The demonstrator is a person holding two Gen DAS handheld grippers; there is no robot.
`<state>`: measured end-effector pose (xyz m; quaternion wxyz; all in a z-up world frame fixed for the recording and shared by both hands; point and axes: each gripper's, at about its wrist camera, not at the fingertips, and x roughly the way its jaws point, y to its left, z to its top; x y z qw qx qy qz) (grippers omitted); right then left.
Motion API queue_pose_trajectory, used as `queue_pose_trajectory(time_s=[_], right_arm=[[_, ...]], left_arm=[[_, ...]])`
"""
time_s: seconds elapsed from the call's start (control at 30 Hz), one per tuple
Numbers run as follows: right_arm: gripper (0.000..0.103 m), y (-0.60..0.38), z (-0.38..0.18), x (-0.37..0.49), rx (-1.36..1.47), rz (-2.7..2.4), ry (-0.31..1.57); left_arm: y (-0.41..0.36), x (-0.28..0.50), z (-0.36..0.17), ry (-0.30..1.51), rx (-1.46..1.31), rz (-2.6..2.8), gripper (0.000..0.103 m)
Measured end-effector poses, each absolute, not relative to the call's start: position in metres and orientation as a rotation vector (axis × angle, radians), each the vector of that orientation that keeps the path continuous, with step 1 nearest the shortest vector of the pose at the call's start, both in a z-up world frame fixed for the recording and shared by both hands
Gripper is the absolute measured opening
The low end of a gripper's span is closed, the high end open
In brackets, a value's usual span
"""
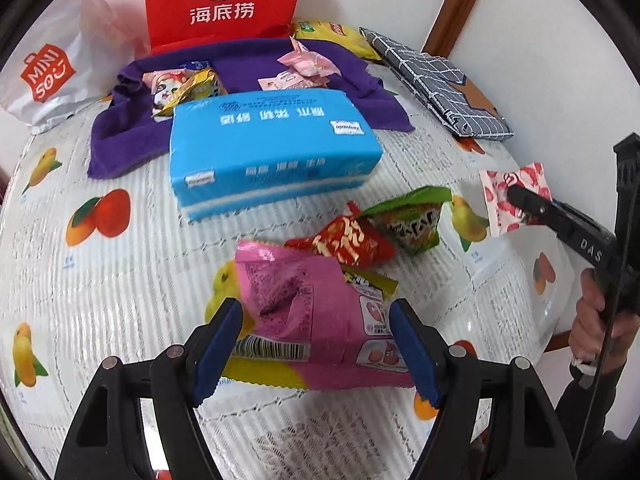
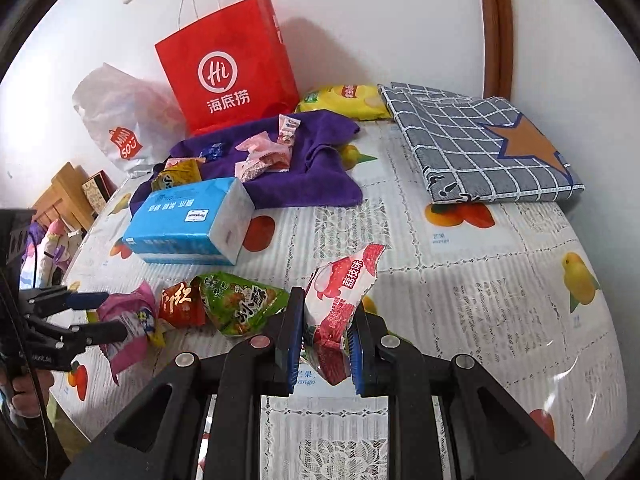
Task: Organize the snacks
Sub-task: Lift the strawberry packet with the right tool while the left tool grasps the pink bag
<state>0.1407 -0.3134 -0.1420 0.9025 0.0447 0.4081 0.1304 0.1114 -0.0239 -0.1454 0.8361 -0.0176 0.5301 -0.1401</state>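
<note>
My left hand-held gripper [image 1: 316,344] stands spread around the pink snack packet [image 1: 316,320] on the desk [image 1: 120,280]; at the right edge, my right hand-held gripper [image 1: 514,194] pinches a red-and-white packet [image 1: 500,188].

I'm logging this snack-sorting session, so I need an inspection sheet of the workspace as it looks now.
Surface: table under a fruit-print cover.
Job's things: pink snack packet, red packet and green packet lie together at the near edge; small sweets on the purple towel; yellow chip bag at the wall.
Clutter: blue tissue pack, red paper bag, white plastic bag, folded checked cloth.
Grippers: left claw open, straddling the pink packet; right claw shut on a lychee packet, lifted.
Cables: nothing seen.
Surroundings: white wall, wooden trim, wooden furniture at left.
</note>
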Motion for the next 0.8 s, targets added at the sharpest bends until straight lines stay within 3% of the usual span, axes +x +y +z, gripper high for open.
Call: queue_pose_trajectory(time_s=[0.5, 0.8], right_arm=[[0.02, -0.306, -0.148, 0.139, 0.09, 0.291, 0.862], [0.02, -0.307, -0.146, 0.131, 0.106, 0.28, 0.871]], left_arm=[[-0.035, 0.122, -0.169, 1.196, -0.011, -0.209, 0.08], [-0.028, 0.11, -0.161, 1.178, -0.047, -0.232, 0.069]])
